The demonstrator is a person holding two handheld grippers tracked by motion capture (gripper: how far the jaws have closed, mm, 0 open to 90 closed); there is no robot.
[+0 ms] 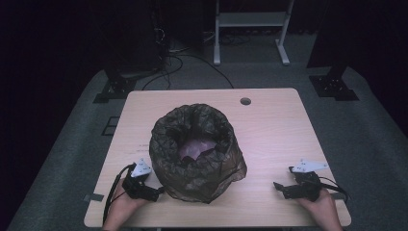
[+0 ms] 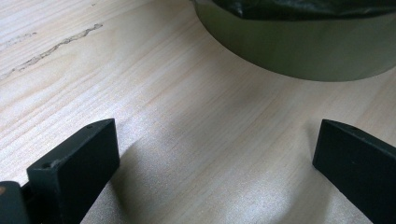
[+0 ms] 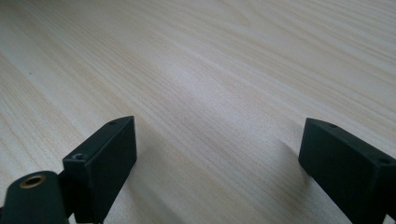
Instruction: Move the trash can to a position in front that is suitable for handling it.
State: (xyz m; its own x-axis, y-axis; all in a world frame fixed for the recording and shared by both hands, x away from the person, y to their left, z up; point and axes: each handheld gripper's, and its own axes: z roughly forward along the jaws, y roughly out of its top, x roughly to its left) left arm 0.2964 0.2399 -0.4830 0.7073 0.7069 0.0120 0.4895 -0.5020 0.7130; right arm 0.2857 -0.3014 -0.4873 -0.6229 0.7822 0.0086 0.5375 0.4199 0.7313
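Observation:
A round bin lined with a dark, crinkled plastic bag [image 1: 195, 151] stands in the middle of the light wooden table [image 1: 274, 120]; something pinkish shows at its bottom. My left gripper [image 1: 156, 192] rests on the table at the bin's front left, jaws wide apart and nothing between them. In the left gripper view its jaws [image 2: 215, 154] frame bare wood, with the bin's olive wall [image 2: 303, 46] just beyond. My right gripper [image 1: 281, 188] lies at the front right, well clear of the bin, open over bare wood [image 3: 217, 149].
A small round hole [image 1: 245, 101] sits near the table's far edge. Beyond the table are dark floor, cables [image 1: 183, 62] and a white frame's legs [image 1: 250, 29]. Black stands [image 1: 113, 86] flank the far corners.

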